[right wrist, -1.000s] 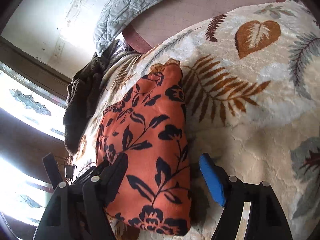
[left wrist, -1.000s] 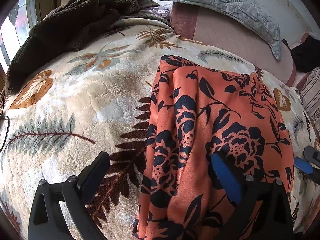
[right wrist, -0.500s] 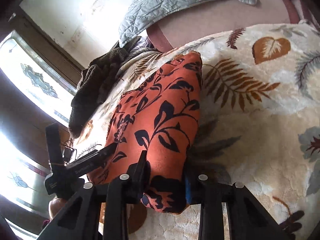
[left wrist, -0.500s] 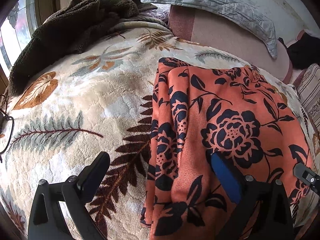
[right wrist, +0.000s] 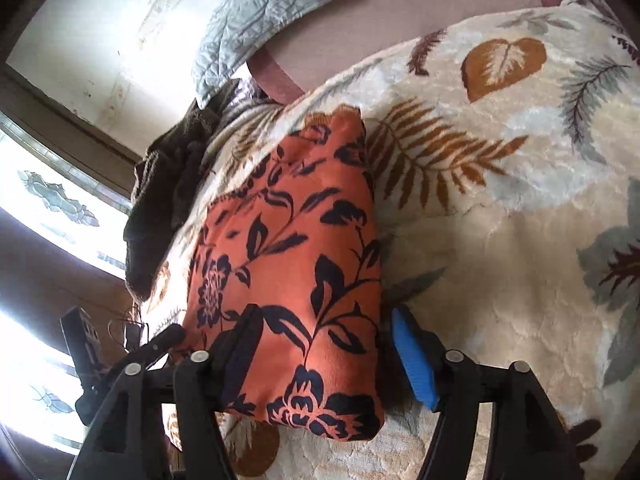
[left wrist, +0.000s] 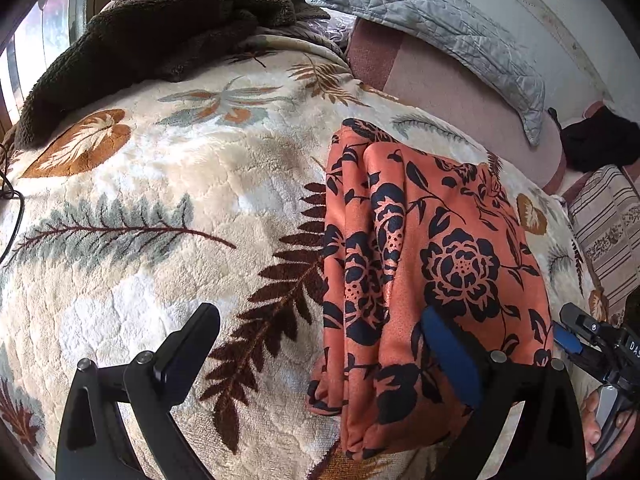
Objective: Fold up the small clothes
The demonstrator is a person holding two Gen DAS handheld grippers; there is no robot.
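A fold looks just finished: the garment (left wrist: pixel 432 264) lies as a long, narrow, layered strip on the blanket (left wrist: pixel 168 208) covering the bed, its near end rounded and thick where layers stack. The right hand-held gripper (right wrist: pixel 328 356) has just been opening; its jaws now stand apart, straddling the garment's near end with the cloth between them but not pinched, the blue pad (right wrist: pixel 412 356) just off the right edge. The left hand-held gripper (left wrist: pixel 324 352) is also spread wide, with nothing clamped; its blue pad sits over the cloth's near part, its black finger over bare blanket. The next move is judged to be a re-grip of the near end with both grippers, then a cross fold toward the far end, halving the strip; a shallow bite on all layers would be needed or the stack may slip apart. The garment is thin, soft woven fabric, orange with dark navy flowers and leaves, with lengthwise creases. The blanket is plush, cream, quilt-embossed, with leaf prints. A brown fleece throw (left wrist: pixel 152 28) is heaped at the far left, and a grey quilted pillow (left wrist: pixel 440 28) lies at the bed's head.
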